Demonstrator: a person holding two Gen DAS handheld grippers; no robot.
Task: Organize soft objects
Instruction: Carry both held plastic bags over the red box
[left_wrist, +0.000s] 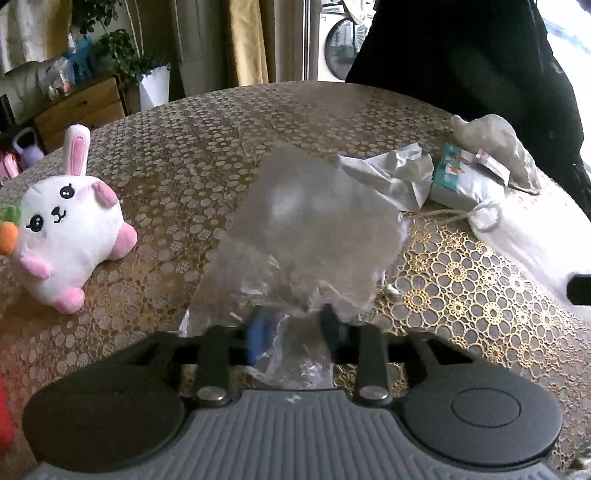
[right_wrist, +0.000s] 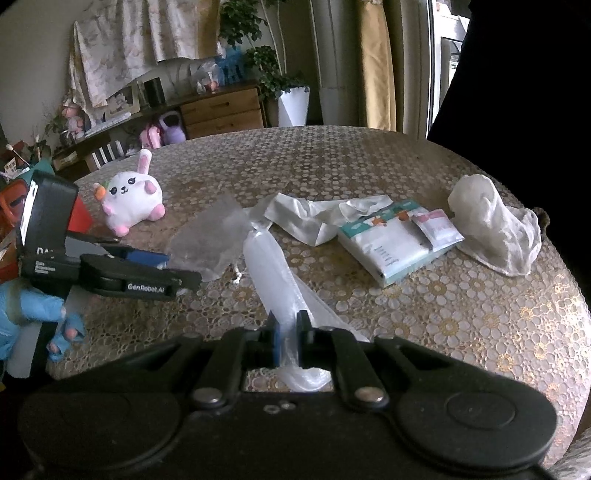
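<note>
A crumpled clear plastic bag (left_wrist: 314, 229) stands up in front of the left wrist camera, with my left gripper (left_wrist: 293, 325) shut on its lower edge. In the right wrist view the left gripper (right_wrist: 184, 271) pinches the clear bag (right_wrist: 207, 240) from the left. My right gripper (right_wrist: 288, 332) is shut on a whitish twisted plastic bag (right_wrist: 269, 273) that runs away across the table and seems to meet the clear one. A white and pink plush bunny (left_wrist: 70, 236) (right_wrist: 129, 199) sits at the left.
The round table (right_wrist: 517, 332) has a gold lace cloth. A tissue packet (right_wrist: 391, 240), a crumpled white cloth (right_wrist: 491, 225) and a silvery wrapper (right_wrist: 306, 218) lie at the right. A person in dark clothes (left_wrist: 461, 55) stands beyond the far edge. A blue-gloved hand (right_wrist: 33, 310) holds the left gripper.
</note>
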